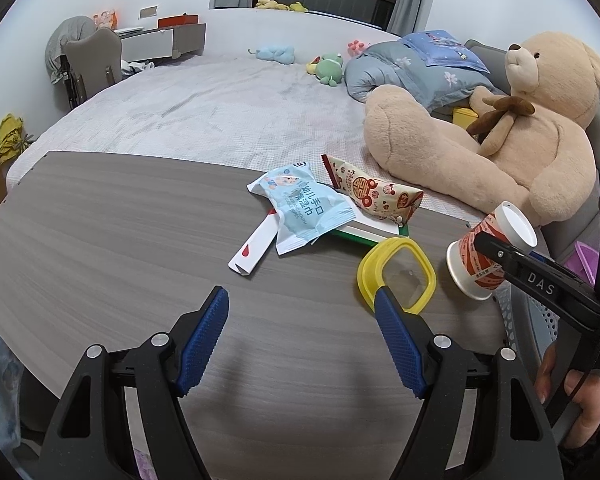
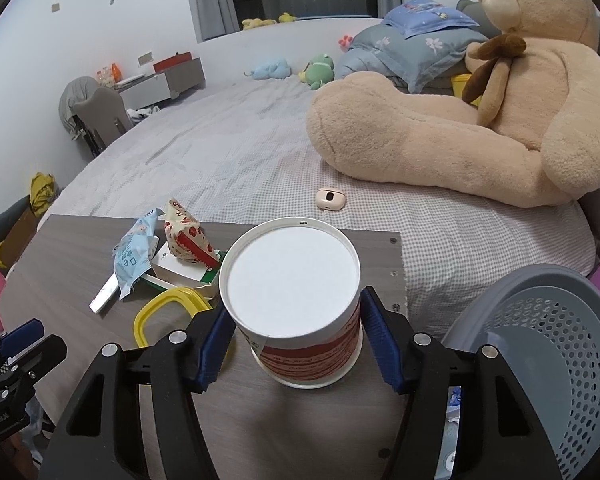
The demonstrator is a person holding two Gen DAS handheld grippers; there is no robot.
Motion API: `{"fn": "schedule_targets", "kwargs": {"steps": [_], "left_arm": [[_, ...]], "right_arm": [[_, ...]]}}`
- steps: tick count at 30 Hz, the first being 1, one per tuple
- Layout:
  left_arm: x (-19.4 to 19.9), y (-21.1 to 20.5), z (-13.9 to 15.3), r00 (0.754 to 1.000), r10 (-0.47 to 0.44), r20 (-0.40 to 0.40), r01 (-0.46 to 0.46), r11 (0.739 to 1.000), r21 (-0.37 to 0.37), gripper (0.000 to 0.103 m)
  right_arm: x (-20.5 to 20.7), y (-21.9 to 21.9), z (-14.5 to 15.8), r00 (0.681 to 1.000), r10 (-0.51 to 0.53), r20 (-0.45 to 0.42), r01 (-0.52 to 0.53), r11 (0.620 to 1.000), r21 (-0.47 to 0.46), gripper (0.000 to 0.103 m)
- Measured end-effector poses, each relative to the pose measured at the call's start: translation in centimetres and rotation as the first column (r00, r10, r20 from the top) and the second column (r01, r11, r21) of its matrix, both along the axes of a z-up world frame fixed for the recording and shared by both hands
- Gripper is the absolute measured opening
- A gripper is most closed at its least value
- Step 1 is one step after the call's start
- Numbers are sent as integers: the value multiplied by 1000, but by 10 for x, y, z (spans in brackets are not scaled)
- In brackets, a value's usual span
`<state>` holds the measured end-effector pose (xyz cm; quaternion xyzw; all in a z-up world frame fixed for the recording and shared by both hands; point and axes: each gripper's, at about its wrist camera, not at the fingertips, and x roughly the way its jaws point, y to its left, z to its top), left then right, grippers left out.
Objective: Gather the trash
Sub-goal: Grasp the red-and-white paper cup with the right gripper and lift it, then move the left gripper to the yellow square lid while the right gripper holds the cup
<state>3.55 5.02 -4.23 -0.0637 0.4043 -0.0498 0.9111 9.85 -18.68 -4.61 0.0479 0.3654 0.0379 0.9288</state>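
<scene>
One paper cup (image 2: 296,300) in our right gripper (image 2: 296,344), lifted at the table's (image 1: 100,240) right edge.

We grip it across its body, long axis pointing away from us; the grey basket (image 2: 548,344) sits at lower right, apparently just beside the cup. Our left gripper (image 1: 302,344) hangs open and empty, wrappers (image 1: 300,208) lying beyond it toward frame centre.

— Paper cup (image 2: 296,300)? Red-and-white, tipped on its side, white base facing out, lifted clear above the grey table (image 1: 120,240).
— Remaining litter?
— Pale-blue wipes packet (image 1: 300,208) overlapping a red-patterned snack wrapper (image 1: 374,192); yellow ring (image 1: 396,272) lies flat nearby.
</scene>
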Motion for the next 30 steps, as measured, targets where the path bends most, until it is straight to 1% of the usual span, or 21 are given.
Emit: {"fn": "schedule_targets", "kwargs": {"steps": [18,30], "left_arm": [[-10,-27,1,999,-49,8,49,999,9,72],[-13,-49,0,998,-67,4,67,997,29,77]], "right_arm": [[-47,-27,11,1000,-25,13,25,1000,13,60],[-73,-52,11,999,-40,22,40,999,37,60]]}}
